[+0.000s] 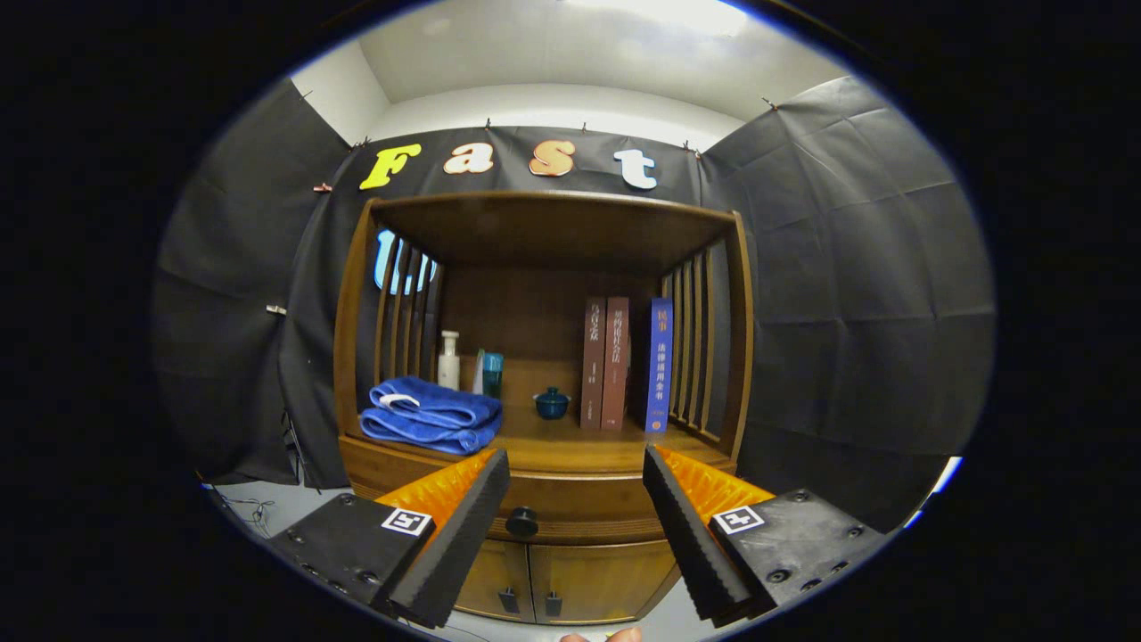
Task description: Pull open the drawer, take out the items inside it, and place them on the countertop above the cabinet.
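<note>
The gripper (576, 473) hangs with fingers spread wide before the wooden cabinet (535, 428), the shut drawer's dark knob (521, 521) between them. On the countertop (570, 446) beyond: folded blue towel (430, 414), white bottle (449, 359), small teal pot (552, 403), three upright books (624, 364)

Black cloth walls (847, 267), white ceiling (553, 53) with bright light, grey floor (258, 508), wooden cabinet (553, 232)

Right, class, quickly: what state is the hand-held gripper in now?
Hand-held gripper: open, holding nothing, fingers spread either side of the round dark drawer knob ahead.
</note>
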